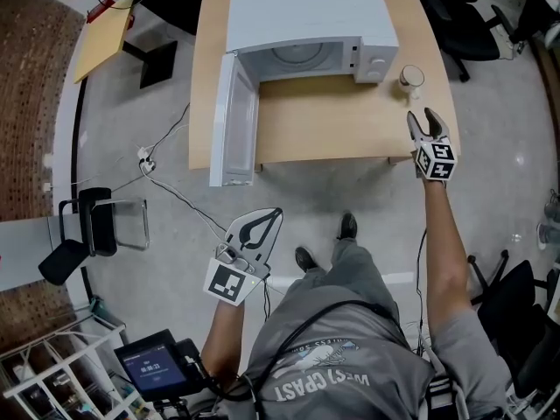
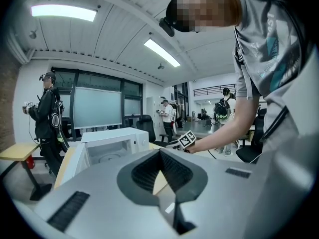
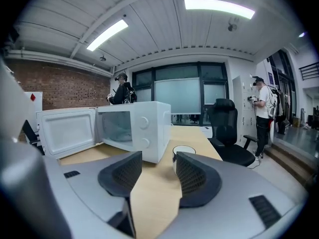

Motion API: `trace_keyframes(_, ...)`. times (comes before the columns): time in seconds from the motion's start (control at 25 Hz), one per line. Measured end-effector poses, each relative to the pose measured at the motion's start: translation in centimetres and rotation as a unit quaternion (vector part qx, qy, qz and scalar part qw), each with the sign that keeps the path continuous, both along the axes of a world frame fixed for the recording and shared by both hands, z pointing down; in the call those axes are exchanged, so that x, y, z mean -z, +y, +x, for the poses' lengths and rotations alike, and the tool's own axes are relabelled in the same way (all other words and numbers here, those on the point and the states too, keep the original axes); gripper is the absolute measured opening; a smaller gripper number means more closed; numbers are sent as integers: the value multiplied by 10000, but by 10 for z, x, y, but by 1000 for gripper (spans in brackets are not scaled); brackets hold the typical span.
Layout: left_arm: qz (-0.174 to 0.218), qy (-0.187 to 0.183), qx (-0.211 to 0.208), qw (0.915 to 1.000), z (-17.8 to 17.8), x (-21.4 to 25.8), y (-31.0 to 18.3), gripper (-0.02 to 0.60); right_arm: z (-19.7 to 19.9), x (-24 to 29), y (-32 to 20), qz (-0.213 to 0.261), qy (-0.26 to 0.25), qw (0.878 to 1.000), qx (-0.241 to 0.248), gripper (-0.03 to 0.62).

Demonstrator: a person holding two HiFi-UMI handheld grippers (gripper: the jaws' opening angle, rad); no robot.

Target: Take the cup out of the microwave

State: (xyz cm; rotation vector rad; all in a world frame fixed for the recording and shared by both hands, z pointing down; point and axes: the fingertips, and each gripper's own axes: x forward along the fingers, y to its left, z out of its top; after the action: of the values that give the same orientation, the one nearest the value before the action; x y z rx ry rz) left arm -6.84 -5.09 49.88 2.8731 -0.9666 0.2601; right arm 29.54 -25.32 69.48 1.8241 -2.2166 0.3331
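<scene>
The white cup (image 1: 411, 78) stands upright on the wooden table (image 1: 332, 121), just right of the white microwave (image 1: 306, 24), whose door (image 1: 232, 121) hangs open to the left. Nothing shows inside the cavity. My right gripper (image 1: 421, 117) is open over the table's front right corner, a short way before the cup and apart from it. In the right gripper view, the cup (image 3: 183, 151) peeks out behind the right jaw of that gripper (image 3: 158, 171), beside the microwave (image 3: 134, 128). My left gripper (image 1: 276, 213) is shut and empty, low over the floor; its jaws (image 2: 160, 156) meet.
Black office chairs (image 1: 464, 16) stand right of the table, another chair (image 1: 96, 226) at the left. Cables (image 1: 166, 182) trail over the floor by a power strip. A second yellow table (image 1: 105, 33) is at far left. Other people (image 3: 261, 113) stand in the room.
</scene>
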Motion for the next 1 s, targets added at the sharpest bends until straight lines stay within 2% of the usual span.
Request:
trace_keyframes(0.48,449,178,-136,9987,-40,29,48,42,-65,101,76,602,142,9973,397,190)
trace_keyframes(0.56,515,205,-152,9983,-46,34,55,43,-74,119,89,734,184,9962,421,104)
trace_keyframes(0.68,597,250,-151,9978,-52,40,66,43,-85,147,110,1006,185,9939,420,18)
trace_keyframes(1.0,803,244,-282,9961,-66,50,93,43,-120,215,166,1472,146,9876,528,11)
